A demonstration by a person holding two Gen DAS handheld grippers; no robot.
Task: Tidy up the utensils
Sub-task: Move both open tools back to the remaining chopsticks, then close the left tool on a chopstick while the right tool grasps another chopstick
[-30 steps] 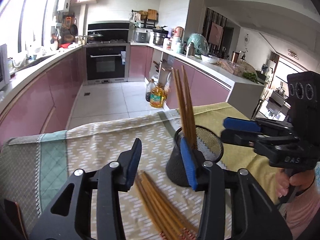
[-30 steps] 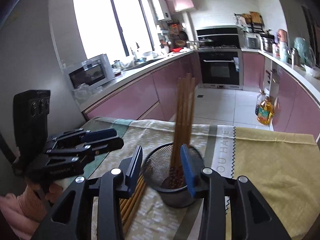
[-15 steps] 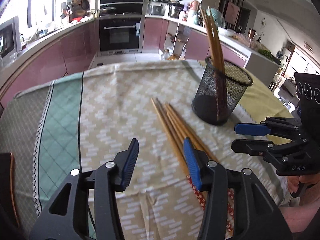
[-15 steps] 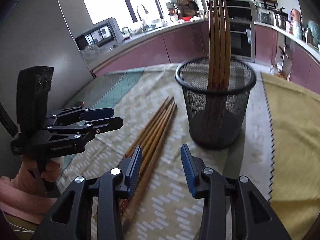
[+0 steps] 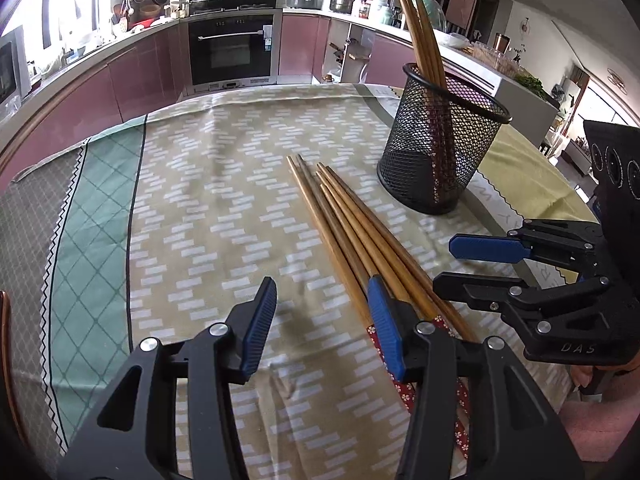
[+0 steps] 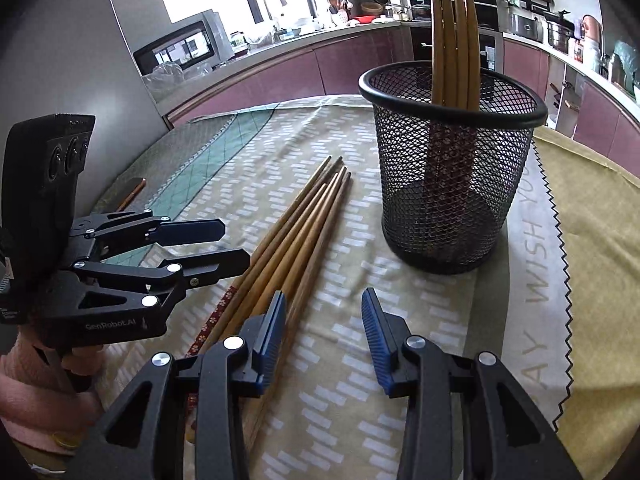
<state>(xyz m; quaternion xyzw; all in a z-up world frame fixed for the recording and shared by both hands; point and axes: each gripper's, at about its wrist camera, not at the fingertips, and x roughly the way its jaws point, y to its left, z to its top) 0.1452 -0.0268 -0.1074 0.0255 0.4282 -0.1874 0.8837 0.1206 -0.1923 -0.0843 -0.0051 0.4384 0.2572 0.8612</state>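
Five loose chopsticks (image 5: 352,232) lie mid-bench beside the mesh holder (image 5: 440,148), which holds four upright chopsticks (image 6: 454,32). Your left tongs (image 5: 322,322) and right tongs (image 6: 324,340) hover over the loose chopsticks' patterned ends, jaws apart, empty.

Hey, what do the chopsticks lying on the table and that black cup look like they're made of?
The loose chopsticks look like wood or bamboo: brown, smooth, faint grain, with a red flowered pattern at the thick ends. The cup looks like black-coated metal mesh: see-through lattice wall under a solid rolled rim. The chopsticks standing in it look the same as the loose ones.
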